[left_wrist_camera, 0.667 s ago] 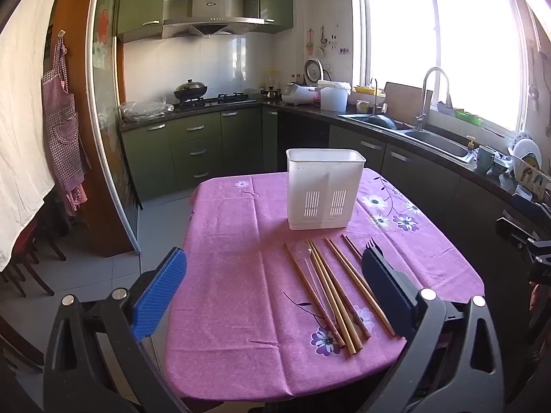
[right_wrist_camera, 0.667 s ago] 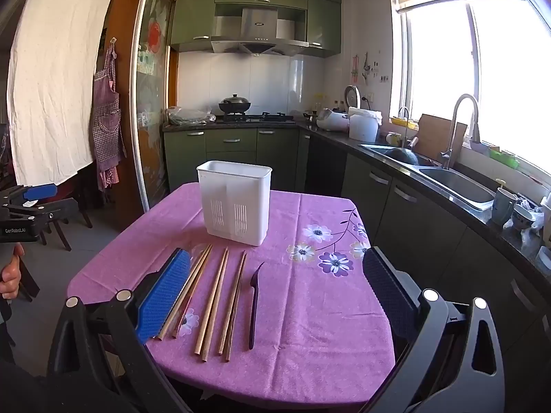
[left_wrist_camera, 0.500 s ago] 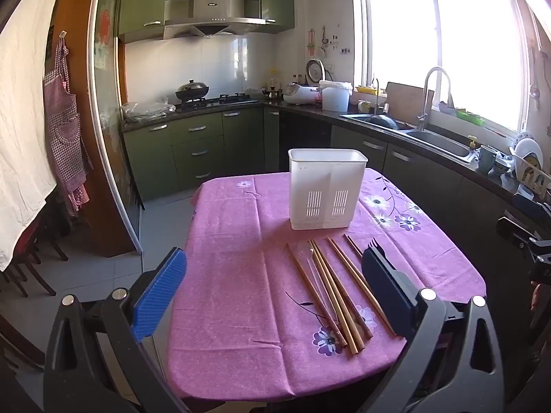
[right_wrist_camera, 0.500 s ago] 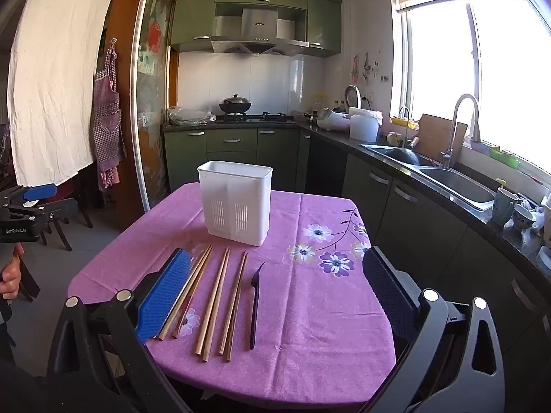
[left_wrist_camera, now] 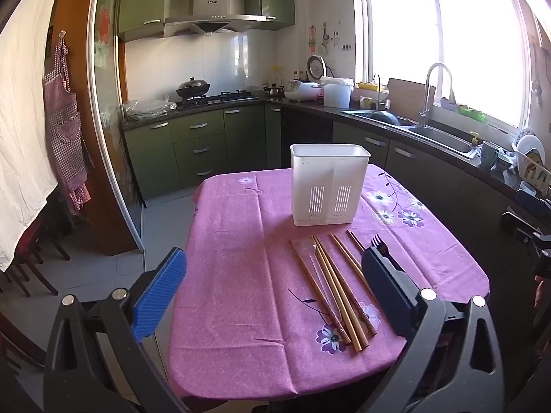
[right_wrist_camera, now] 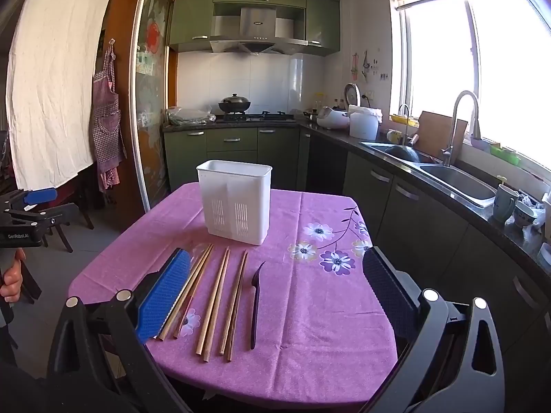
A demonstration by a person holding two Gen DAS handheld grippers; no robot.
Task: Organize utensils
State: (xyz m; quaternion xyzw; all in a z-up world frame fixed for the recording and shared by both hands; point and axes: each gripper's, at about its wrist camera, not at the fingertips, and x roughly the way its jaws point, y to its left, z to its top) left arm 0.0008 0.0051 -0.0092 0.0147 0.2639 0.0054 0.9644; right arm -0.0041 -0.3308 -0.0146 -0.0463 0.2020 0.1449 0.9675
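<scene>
Both hand-held grippers wide, ribbed pads; wooden chopsticks (right_wrist_camera: pixel 220 296), dark plastic fork (right_wrist_camera: pixel 255 304), slotted white caddy (right_wrist_camera: pixel 236 201)

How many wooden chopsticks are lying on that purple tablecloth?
6, in three pairs before the white holder: left pair beside the pad of the right tool, middle pair, right pair by the dark fork. The pad may hide more.
</scene>
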